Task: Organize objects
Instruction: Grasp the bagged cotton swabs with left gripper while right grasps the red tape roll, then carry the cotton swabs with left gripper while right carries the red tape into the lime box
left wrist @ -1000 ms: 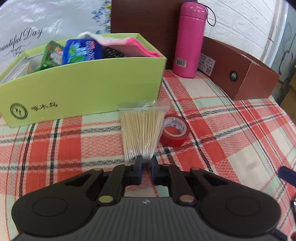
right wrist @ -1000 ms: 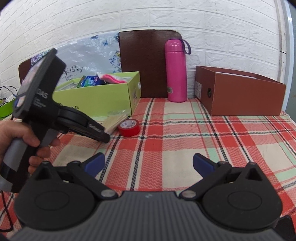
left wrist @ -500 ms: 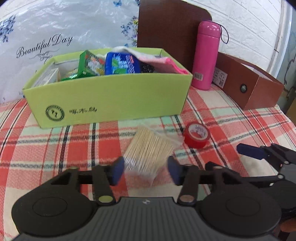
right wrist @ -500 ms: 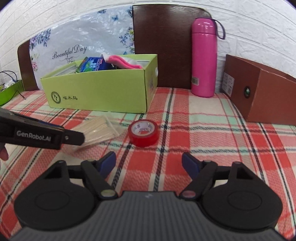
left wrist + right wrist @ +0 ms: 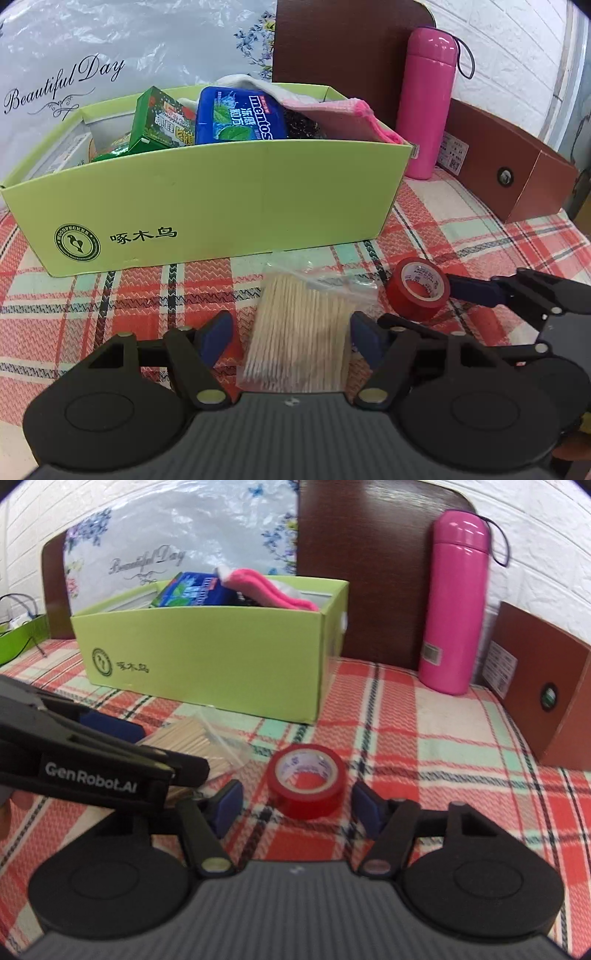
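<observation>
Lying between right gripper (image 5: pixel 297 806) jaws, apparently untouched: tape roll (image 5: pixel 306 786)

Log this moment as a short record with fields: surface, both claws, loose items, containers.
surface: red plaid tablecloth
left claw: open, jaws just opening, astride the bag of cotton swabs, not gripping
right claw: open, jaws just closing, pads either side of the red tape roll, not yet pressing
loose items: swab bag and tape roll lying side by side on the cloth
green box: holds a blue mint tin, a green packet, a pink cloth
brown box: on the right
pink bottle: upright behind, between the boxes
</observation>
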`<state>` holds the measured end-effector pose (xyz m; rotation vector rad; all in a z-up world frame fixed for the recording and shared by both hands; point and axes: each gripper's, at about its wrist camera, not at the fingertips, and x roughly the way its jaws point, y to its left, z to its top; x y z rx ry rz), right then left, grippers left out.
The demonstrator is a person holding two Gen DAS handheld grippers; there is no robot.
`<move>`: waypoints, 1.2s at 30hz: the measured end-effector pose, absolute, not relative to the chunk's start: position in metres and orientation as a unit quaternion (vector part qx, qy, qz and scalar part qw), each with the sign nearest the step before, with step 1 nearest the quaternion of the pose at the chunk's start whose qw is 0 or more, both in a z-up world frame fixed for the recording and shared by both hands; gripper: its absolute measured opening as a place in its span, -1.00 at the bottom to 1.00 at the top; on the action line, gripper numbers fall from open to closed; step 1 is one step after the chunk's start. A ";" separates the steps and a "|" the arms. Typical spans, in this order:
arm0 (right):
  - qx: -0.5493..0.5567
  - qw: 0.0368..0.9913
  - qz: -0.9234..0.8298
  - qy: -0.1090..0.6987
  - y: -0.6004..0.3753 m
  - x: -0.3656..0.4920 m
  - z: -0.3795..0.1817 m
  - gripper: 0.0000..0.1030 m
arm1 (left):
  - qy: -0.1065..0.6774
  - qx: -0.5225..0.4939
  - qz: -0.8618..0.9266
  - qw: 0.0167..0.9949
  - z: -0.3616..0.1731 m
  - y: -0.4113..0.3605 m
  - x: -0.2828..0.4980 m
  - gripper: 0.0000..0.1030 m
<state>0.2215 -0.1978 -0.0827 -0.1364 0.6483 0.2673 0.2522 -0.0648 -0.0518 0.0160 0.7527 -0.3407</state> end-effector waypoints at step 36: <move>-0.065 0.955 0.214 0.197 -0.146 0.183 0.044 -0.13 | 0.268 -0.051 -0.131 0.953 0.079 0.031 0.220 -0.58</move>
